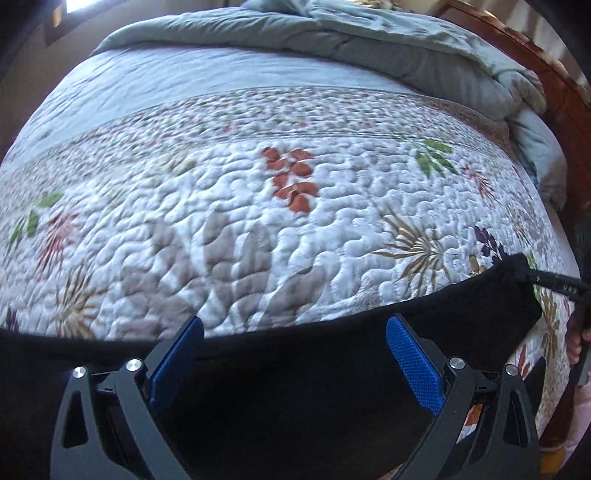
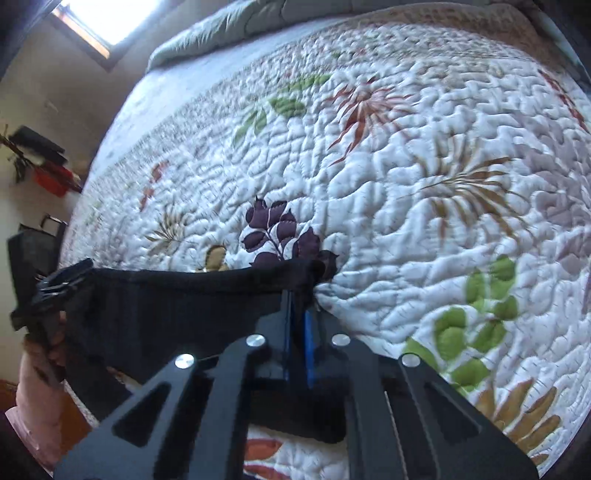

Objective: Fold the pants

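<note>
The black pants (image 1: 295, 387) hang stretched over the near part of a quilted floral bedspread (image 1: 258, 221). My left gripper (image 1: 295, 354) is open, its blue pads (image 1: 413, 362) spread wide over the black cloth, holding nothing. My right gripper (image 2: 299, 317) is shut on the upper edge of the pants (image 2: 184, 306), near a corner; the cloth is drawn taut to the left from it. The right gripper's tip also shows in the left wrist view (image 1: 554, 284) pinching that corner. The lower part of the pants is hidden under the grippers.
The bedspread (image 2: 406, 184) covers the whole bed. A grey-green duvet (image 1: 369, 40) is bunched at the far end against a wooden bed frame (image 1: 554, 92). A window (image 2: 107, 18), shelf clutter (image 2: 48, 166) and a dark chair (image 2: 33, 251) lie left of the bed.
</note>
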`<state>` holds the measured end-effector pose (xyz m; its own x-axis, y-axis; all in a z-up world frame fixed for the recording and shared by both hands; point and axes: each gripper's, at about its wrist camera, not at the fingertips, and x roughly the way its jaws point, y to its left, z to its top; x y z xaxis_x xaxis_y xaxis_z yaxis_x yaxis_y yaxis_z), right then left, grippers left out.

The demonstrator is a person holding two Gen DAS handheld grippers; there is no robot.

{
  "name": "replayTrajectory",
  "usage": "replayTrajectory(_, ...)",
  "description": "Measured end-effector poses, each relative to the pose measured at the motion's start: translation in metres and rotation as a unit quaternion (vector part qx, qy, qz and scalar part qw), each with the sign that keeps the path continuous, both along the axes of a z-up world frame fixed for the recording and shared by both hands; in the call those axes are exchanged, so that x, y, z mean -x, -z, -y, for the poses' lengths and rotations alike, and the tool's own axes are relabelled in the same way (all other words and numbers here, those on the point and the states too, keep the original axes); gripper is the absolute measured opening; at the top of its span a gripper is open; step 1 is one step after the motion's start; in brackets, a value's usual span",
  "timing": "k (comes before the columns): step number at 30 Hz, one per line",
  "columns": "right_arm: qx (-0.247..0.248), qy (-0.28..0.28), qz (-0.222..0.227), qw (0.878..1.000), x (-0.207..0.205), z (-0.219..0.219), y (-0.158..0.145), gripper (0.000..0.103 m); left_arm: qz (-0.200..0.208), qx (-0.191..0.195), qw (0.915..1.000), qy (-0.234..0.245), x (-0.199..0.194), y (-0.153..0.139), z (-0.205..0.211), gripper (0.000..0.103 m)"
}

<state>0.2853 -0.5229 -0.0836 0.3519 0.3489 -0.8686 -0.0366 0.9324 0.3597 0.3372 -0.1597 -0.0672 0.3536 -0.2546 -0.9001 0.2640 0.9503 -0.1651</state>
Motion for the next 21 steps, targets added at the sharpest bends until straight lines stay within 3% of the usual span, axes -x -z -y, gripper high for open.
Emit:
replayTrajectory(2, -0.037, -0.004, 0.018, 0.999, 0.011, 0.010, -0.010, 0.005, 0.008, 0.003, 0.9994, 0.035, -0.007, 0.001, 0.009, 0.099)
replayTrajectory(4, -0.043, -0.013, 0.020, 0.999, 0.015, 0.013, -0.014, 0.008, 0.006, 0.009, 0.9974, 0.071, -0.013, 0.005, 0.018, 0.099)
replayTrajectory(5, -0.027, -0.010, 0.017, 0.999, 0.016, 0.014, -0.013, 0.014, 0.003, 0.007, 0.9966, 0.082, -0.015, 0.007, 0.021, 0.099)
replayTrajectory(7, 0.008, 0.006, 0.009, 1.000, 0.014, 0.019, -0.008, 0.061, -0.002, -0.014, 0.9966, 0.081, -0.020, 0.013, 0.025, 0.099)
replayTrajectory(8, 0.009, 0.011, 0.004, 1.000, 0.012, 0.021, -0.003, 0.067, -0.011, -0.015, 0.9964, 0.083, -0.022, 0.016, 0.027, 0.099)
replayTrajectory(11, 0.006, 0.017, -0.017, 1.000, 0.000, 0.023, 0.016, 0.070, -0.038, -0.004, 0.9944, 0.098, -0.021, 0.027, 0.031, 0.099)
replayTrajectory(13, -0.003, 0.013, -0.020, 1.000, -0.006, 0.022, 0.020, 0.078, -0.047, 0.003, 0.9933, 0.106, -0.019, 0.032, 0.035, 0.099)
replayTrajectory(14, -0.007, 0.004, -0.019, 1.000, -0.008, 0.018, 0.020, 0.078, -0.052, 0.006, 0.9922, 0.113, -0.017, 0.034, 0.037, 0.099)
replayTrajectory(15, -0.020, -0.011, -0.019, 1.000, -0.010, 0.013, 0.020, 0.071, -0.051, 0.000, 0.9909, 0.125, -0.014, 0.036, 0.041, 0.099)
replayTrajectory(16, -0.040, -0.027, -0.020, 0.999, -0.011, 0.006, 0.019, 0.050, -0.047, -0.008, 0.9900, 0.133, -0.011, 0.036, 0.045, 0.099)
replayTrajectory(17, -0.045, -0.038, -0.021, 0.998, -0.011, 0.000, 0.019, 0.045, -0.046, -0.014, 0.9882, 0.146, -0.009, 0.037, 0.049, 0.099)
replayTrajectory(18, -0.021, -0.049, -0.014, 0.998, -0.008, -0.007, 0.016, 0.036, -0.047, -0.018, 0.9864, 0.157, -0.008, 0.038, 0.053, 0.099)
replayTrajectory(19, 0.001, -0.060, -0.007, 0.998, -0.006, -0.013, 0.013, 0.021, -0.046, -0.021, 0.9855, 0.162, -0.008, 0.039, 0.054, 0.099)
replayTrajectory(21, 0.000, -0.062, 0.006, 0.998, -0.002, -0.012, 0.006, 0.005, -0.049, -0.020, 0.9835, 0.173, -0.010, 0.040, 0.057, 0.099)
